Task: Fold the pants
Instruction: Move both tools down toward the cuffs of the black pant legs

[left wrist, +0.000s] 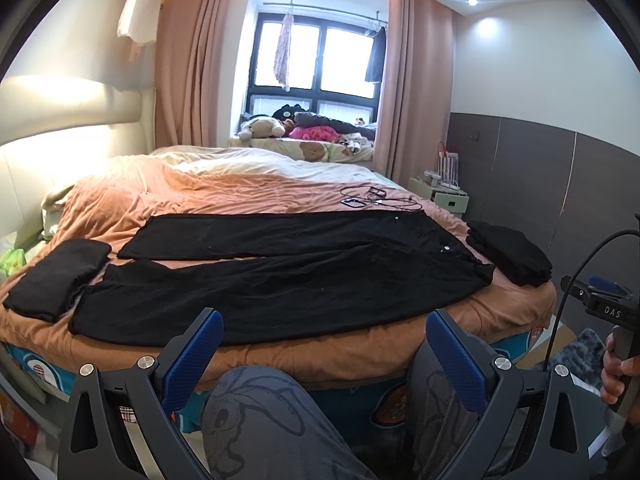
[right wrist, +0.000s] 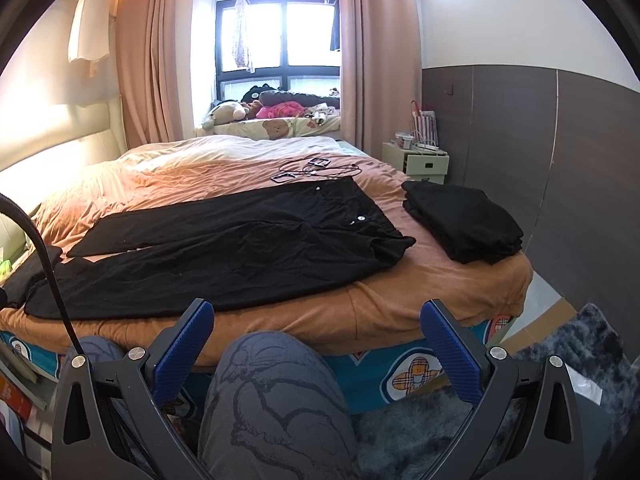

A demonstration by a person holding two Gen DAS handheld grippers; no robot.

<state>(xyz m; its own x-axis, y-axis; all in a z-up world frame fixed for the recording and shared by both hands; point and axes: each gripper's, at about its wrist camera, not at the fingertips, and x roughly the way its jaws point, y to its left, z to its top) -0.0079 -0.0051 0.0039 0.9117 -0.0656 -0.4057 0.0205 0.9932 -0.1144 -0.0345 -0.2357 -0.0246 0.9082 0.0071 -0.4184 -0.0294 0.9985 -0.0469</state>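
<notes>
Black pants [left wrist: 280,276] lie flat on the bed beyond both tools, left [left wrist: 324,344] and right [right wrist: 316,336], fingers spread apart.

You see black pants [left wrist: 288,276] on a peach-orange bedspread [left wrist: 160,196]. The 2 folded piles, left [left wrist: 56,276] and right [right wrist: 464,216], are black too. Your gripper pads [left wrist: 192,356] are blue on black frames. Your knee [right wrist: 272,392] wears grey fabric with a dark-lined cartoon print. The near bed base [right wrist: 380,372] is teal with plaid flowers; the far curtains [right wrist: 148,60] are dusty pink.
</notes>
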